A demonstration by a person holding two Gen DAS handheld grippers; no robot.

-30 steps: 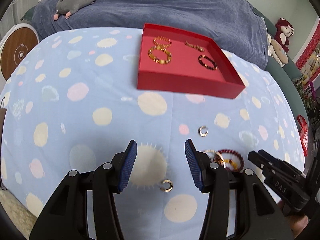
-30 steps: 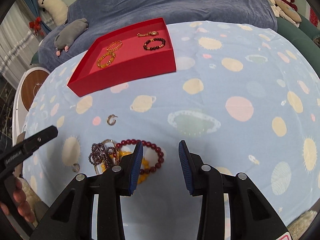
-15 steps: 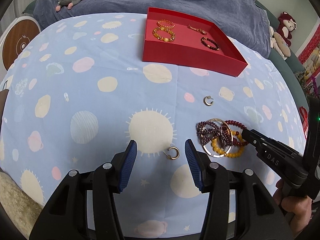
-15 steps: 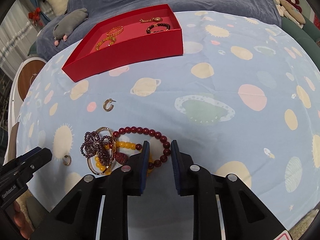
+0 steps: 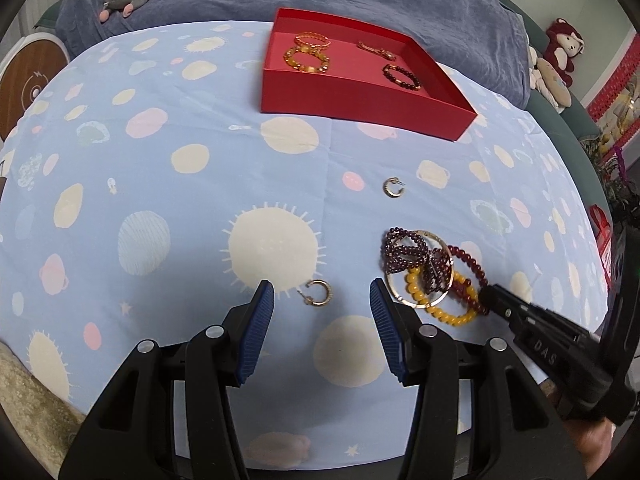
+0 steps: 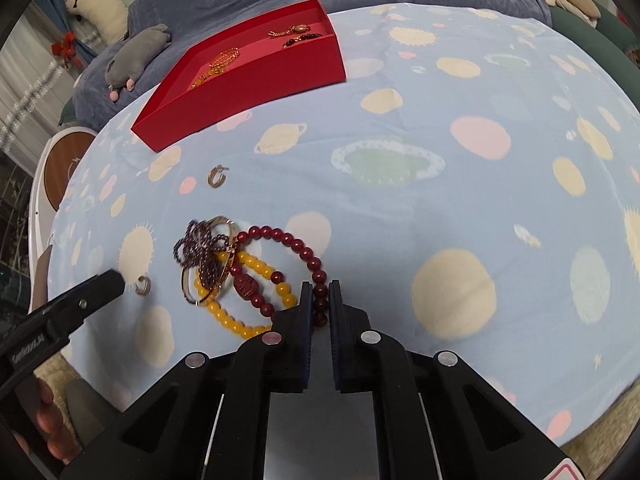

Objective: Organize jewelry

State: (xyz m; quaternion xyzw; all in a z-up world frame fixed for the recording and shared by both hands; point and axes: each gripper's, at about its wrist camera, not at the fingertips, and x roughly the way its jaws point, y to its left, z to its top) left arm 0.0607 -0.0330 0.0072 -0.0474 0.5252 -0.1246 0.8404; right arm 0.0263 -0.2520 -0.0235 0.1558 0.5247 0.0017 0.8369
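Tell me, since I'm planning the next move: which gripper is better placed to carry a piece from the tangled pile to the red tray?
Right. The right gripper is shut on the dark red bead bracelet at the pile's edge. The left gripper stands open around a small gold hoop earring, beside the pile, gripping nothing. The red tray lies ahead.

A pale blue bed sheet (image 6: 400, 208) carries cream suns and pink planets. The shallow cardboard tray (image 6: 256, 76) is red. Dark red round beads form one bracelet (image 6: 296, 246), yellow beads another (image 6: 256, 266).

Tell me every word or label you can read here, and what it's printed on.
"DAS" on the right gripper, side of its finger.
White lettering on the left gripper, side of its finger: too blurred to read.
Red-edged sticker at the right wrist view's bottom corner: cut off, unreadable.
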